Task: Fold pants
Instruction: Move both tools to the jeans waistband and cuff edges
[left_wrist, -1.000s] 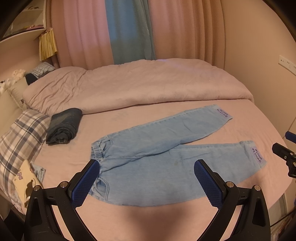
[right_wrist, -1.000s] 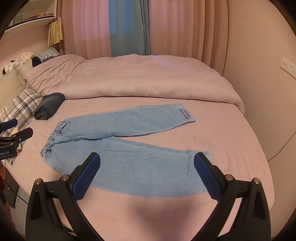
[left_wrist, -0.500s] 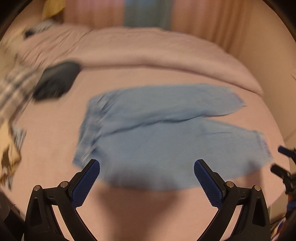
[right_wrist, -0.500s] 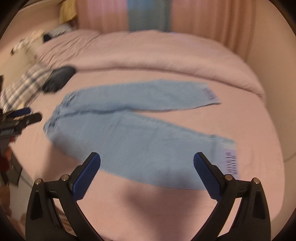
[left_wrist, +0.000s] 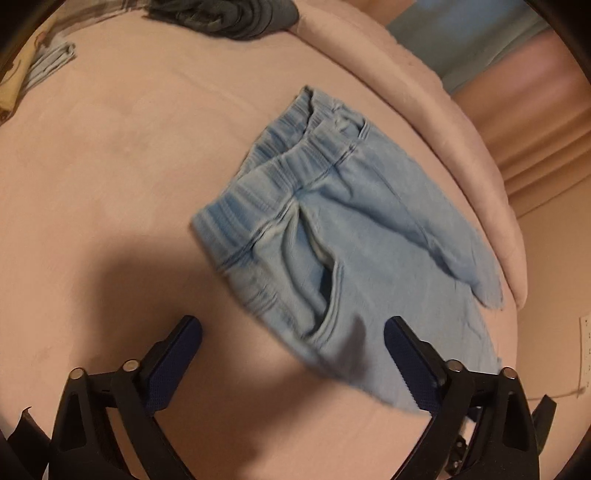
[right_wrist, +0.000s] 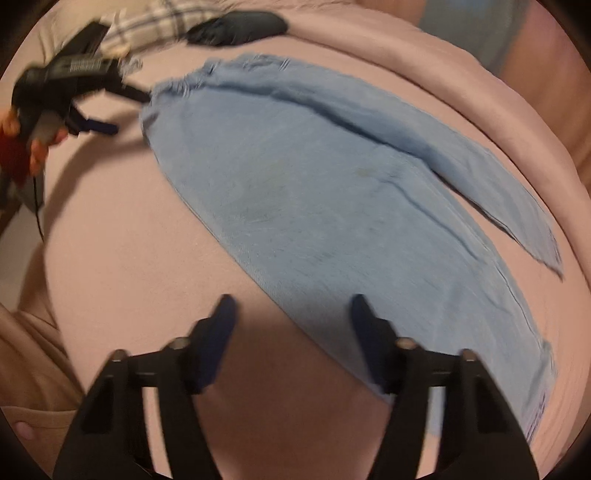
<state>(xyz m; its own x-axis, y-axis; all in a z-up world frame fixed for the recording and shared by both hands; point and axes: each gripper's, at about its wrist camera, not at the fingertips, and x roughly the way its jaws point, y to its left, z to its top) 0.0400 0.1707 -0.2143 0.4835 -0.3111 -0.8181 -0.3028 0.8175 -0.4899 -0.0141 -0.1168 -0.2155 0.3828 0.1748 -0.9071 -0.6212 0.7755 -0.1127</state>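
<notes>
Pink bed sheet lies under my light blue pants, spread flat. My left tongs are closing over the pants' waist corner, not pinching yet. My right tongs are closing at the pants' leg edge. Purple writing near the hem is too blurry to read.

The light blue denim pants, with a ribbed elastic waistband of paler and darker blue stripes, lie on a plain dusty-pink bed sheet edged by a pink quilt. A dark navy-grey folded garment lies at the far edge by a grey-and-white checked pillow. Each tool has a black frame with dark blue textured pads, and the curtains behind show peach-pink beside a blue-grey panel.
</notes>
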